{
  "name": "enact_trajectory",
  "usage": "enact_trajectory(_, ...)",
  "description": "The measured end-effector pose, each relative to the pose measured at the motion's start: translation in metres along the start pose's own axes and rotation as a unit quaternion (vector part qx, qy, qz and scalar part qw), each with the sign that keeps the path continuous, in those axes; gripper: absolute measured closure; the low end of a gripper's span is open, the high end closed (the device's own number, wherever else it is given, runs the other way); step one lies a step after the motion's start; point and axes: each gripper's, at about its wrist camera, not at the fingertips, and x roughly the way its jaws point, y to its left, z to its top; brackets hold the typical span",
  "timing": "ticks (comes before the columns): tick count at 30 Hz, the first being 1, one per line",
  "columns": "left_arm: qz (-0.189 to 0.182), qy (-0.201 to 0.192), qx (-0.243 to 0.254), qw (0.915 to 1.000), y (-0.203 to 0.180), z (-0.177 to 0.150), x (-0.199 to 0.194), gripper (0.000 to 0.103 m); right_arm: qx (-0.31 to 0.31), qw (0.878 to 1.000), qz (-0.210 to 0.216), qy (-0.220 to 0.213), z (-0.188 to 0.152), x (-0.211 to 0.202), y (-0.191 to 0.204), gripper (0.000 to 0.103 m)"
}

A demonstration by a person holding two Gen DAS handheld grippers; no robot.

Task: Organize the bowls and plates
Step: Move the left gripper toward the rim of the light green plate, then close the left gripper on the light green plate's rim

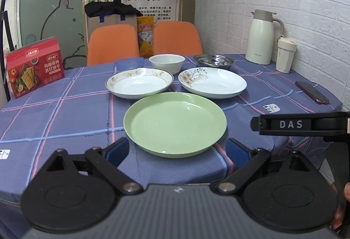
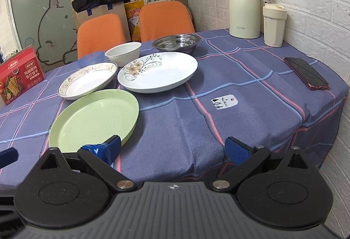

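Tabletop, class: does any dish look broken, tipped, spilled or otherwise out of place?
Nothing stands out. The green plate, both patterned plates, the white bowl and the steel bowl sit upright, empty and unstacked.

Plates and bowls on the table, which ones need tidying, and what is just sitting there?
For tidying: green plate, gold-rimmed plate, flowered plate, white bowl, steel bowl, blue bowl.

Just sitting there: cracker box, thermos jug, cream cup, phone.
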Motion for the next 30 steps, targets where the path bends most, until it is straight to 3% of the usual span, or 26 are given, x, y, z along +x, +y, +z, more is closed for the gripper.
enact_trajectory(7, 0.024, 0.036, -0.052, 0.9977, 0.044, 0.020, 0.028, 0.009, 0.007, 0.999, 0.003, 0.031, 0.012, 0.030, 0.001, 0.014)
enact_trajectory(21, 0.041, 0.105, -0.082, 0.9902, 0.082, 0.051, 0.109, 0.009, -0.067, 0.994, 0.020, 0.087, 0.031, 0.099, 0.038, 0.014)
enact_trajectory(28, 0.041, 0.136, -0.079, 0.9868, 0.085, 0.049, 0.142, 0.009, -0.083, 0.993, 0.027, 0.079, 0.033, 0.105, 0.045, 0.012)
enact_trajectory(30, 0.039, 0.139, -0.073, 0.9868, 0.084, 0.048, 0.147, 0.009, -0.086, 0.994, 0.035, 0.054, 0.027, 0.104, 0.044, 0.012)
